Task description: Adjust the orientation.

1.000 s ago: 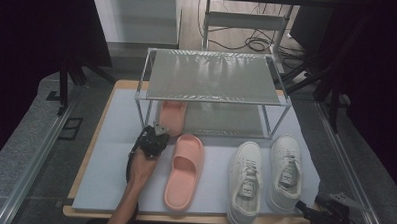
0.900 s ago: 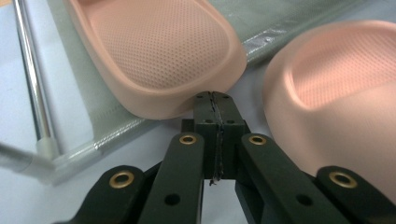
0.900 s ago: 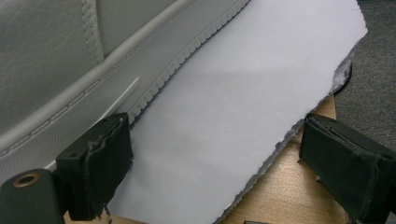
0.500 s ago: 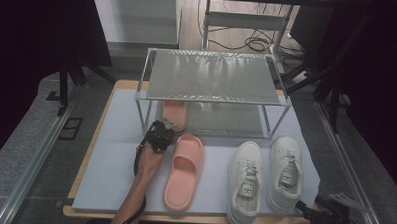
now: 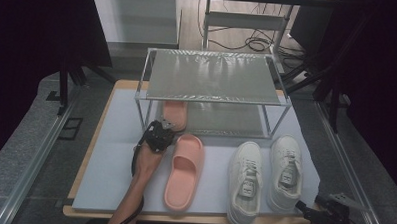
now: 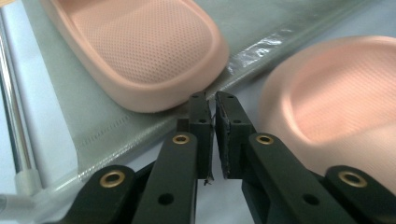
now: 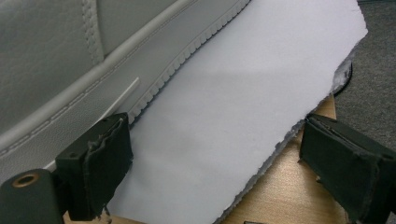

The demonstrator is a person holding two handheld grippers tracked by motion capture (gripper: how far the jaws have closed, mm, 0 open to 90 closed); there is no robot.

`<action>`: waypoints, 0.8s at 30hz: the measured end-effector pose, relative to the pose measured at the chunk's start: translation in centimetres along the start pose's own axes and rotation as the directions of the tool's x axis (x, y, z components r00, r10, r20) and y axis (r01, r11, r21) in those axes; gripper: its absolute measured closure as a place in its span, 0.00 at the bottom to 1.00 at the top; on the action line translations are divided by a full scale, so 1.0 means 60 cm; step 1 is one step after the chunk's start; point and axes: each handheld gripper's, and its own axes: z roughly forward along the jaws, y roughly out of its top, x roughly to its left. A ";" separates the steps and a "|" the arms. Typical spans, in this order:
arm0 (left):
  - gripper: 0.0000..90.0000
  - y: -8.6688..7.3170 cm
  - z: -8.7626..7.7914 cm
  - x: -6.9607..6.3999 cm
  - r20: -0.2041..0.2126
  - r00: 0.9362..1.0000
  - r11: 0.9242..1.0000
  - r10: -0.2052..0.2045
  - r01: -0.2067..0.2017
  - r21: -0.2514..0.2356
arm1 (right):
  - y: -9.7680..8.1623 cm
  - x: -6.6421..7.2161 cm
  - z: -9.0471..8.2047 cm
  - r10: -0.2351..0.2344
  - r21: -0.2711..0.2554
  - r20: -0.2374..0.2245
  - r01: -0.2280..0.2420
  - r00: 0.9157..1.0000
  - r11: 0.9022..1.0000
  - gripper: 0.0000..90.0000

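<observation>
The left gripper (image 6: pixel 214 100) has its jaws almost together with nothing between them, and they have just been opening a little beside the heel of the soft pink rubber slipper (image 5: pixel 175 113) on the silver rack's (image 5: pixel 212 75) bottom shelf. It could bump that slipper crooked, because the other pink slipper (image 5: pixel 184 171) lies close by on the white mat (image 5: pixel 109 164). The right gripper (image 7: pixel 215 172) waits with jaws wide apart at the mat's edge, next to the white sneakers (image 5: pixel 264 177).

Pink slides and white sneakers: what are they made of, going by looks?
Slides: likely moulded foam or soft rubber, matte; one seamless piece, and the left gripper view shows a fine dimpled footbed. Sneakers: smooth leather or a synthetic look-alike, slight sheen; stitched panels and a ribbed rubbery sole edge show in the right gripper view.
</observation>
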 end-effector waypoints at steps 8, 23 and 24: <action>0.90 -0.017 -0.030 0.006 0.050 0.999 1.000 -0.014 0.016 -0.025 | 0.000 0.000 0.000 0.000 -0.002 -0.001 0.000 1.000 1.000 0.10; 0.79 -0.047 -0.100 0.009 0.111 0.990 0.993 -0.082 0.091 -0.076 | -0.001 0.000 0.000 0.001 -0.005 -0.001 -0.001 1.000 1.000 0.10; 0.79 -0.050 -0.105 0.008 0.116 0.990 0.992 -0.083 0.093 -0.080 | -0.001 0.000 0.000 0.000 -0.005 -0.001 0.000 1.000 1.000 0.10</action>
